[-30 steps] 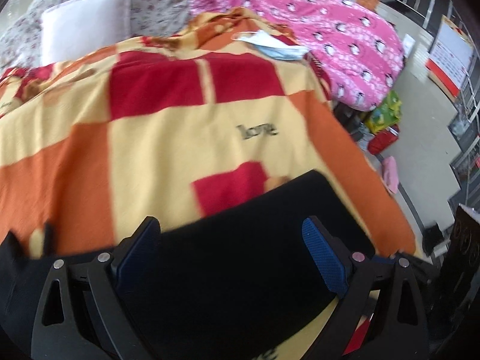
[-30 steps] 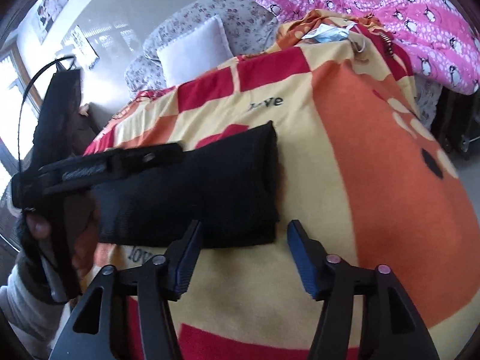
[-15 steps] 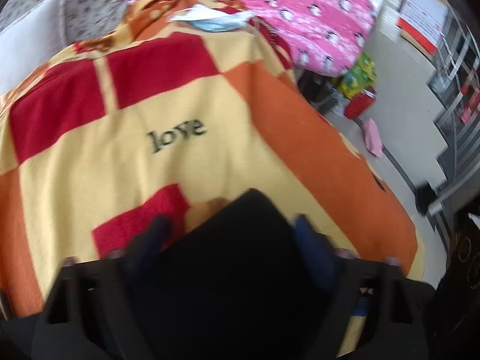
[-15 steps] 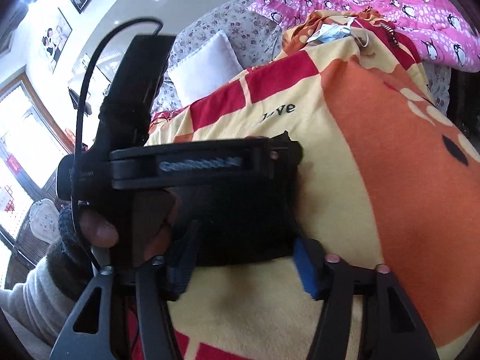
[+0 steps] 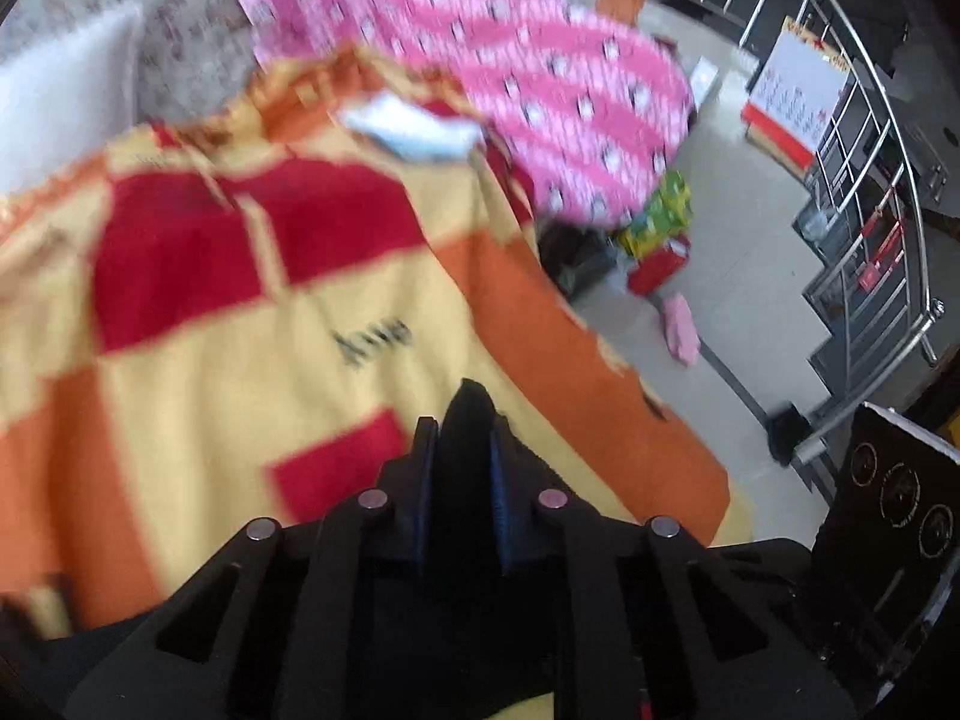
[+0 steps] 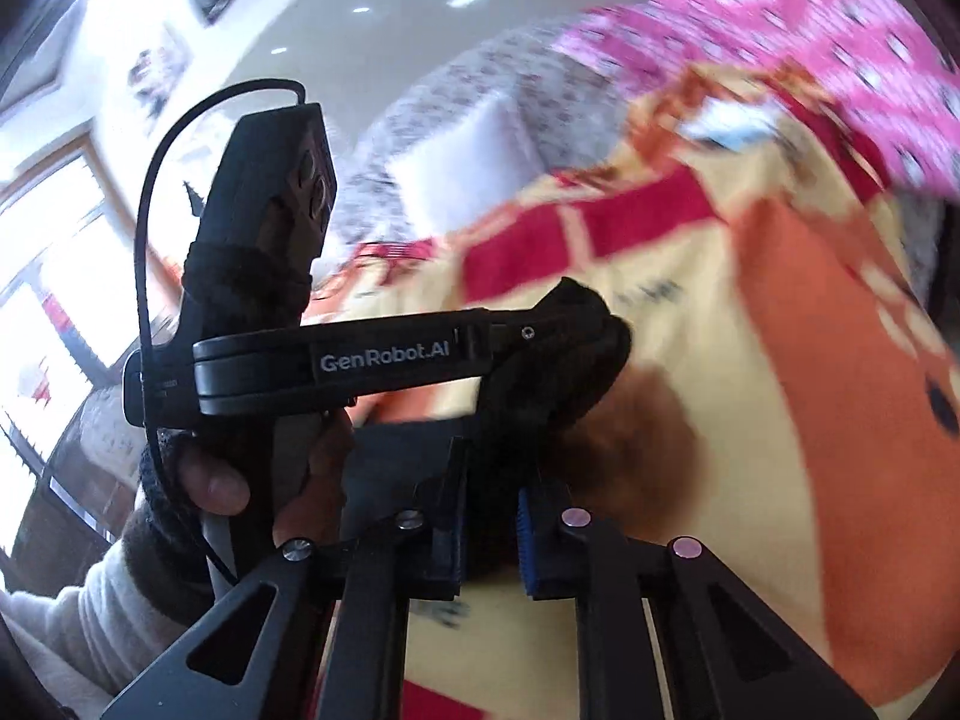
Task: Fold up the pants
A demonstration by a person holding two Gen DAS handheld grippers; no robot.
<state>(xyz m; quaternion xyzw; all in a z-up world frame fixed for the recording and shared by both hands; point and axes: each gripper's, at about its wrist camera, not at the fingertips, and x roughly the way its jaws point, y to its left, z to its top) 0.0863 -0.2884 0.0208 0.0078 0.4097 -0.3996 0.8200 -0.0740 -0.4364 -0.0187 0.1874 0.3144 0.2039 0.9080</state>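
Note:
The black pants (image 5: 465, 420) are folded into a thick bundle and lifted off the orange, yellow and red checked blanket (image 5: 240, 372). My left gripper (image 5: 461, 450) is shut on one end of the bundle. My right gripper (image 6: 489, 498) is shut on the other end of the pants (image 6: 558, 384). In the right wrist view the left gripper (image 6: 540, 330) clamps the same bundle from the left side, held by a sleeved hand. Both views are blurred by motion.
The blanket (image 6: 750, 390) covers a sofa with a white pillow (image 5: 54, 108) and a pink penguin blanket (image 5: 540, 90) behind. A white and blue item (image 5: 414, 126) lies at the blanket's far edge. Right of the sofa is floor with bags (image 5: 654, 240) and a metal railing (image 5: 870, 180).
Both grippers have closed on the folded black pants and raised them off the blanket. Earlier both were open, with the pants lying flat.

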